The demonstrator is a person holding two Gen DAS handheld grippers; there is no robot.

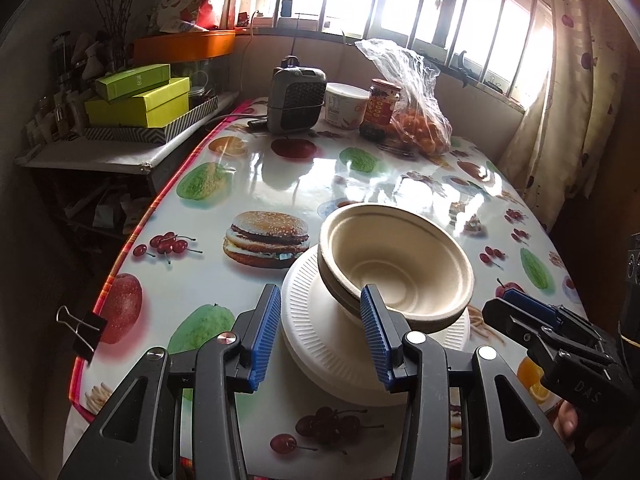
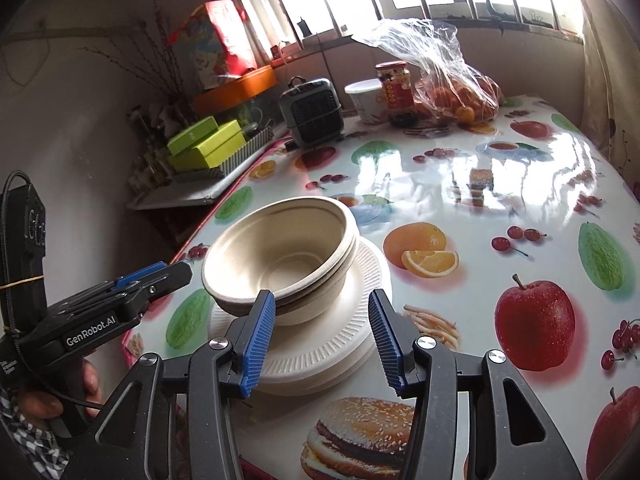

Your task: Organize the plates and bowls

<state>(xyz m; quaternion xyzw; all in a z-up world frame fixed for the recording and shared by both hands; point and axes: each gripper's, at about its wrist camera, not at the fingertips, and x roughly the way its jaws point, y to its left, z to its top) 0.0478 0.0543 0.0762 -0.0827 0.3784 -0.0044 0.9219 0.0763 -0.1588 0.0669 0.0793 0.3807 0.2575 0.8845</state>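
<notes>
A stack of beige paper bowls (image 1: 394, 260) sits on a stack of white ribbed paper plates (image 1: 320, 332) on the fruit-print table. My left gripper (image 1: 320, 340) is open and empty, its fingers on either side of the near edge of the pile. The same bowls (image 2: 280, 256) and plates (image 2: 332, 344) show in the right wrist view. My right gripper (image 2: 322, 340) is open and empty, just short of the pile. Each gripper shows in the other's view: the right one (image 1: 532, 320) and the left one (image 2: 156, 276).
At the table's far end stand a grey heater (image 1: 296, 100), a white tub (image 1: 344, 104), a jar (image 1: 380, 108) and a plastic bag of oranges (image 1: 420, 128). Green boxes (image 1: 140, 96) sit on a side shelf to the left. A binder clip (image 1: 80, 332) grips the table's left edge.
</notes>
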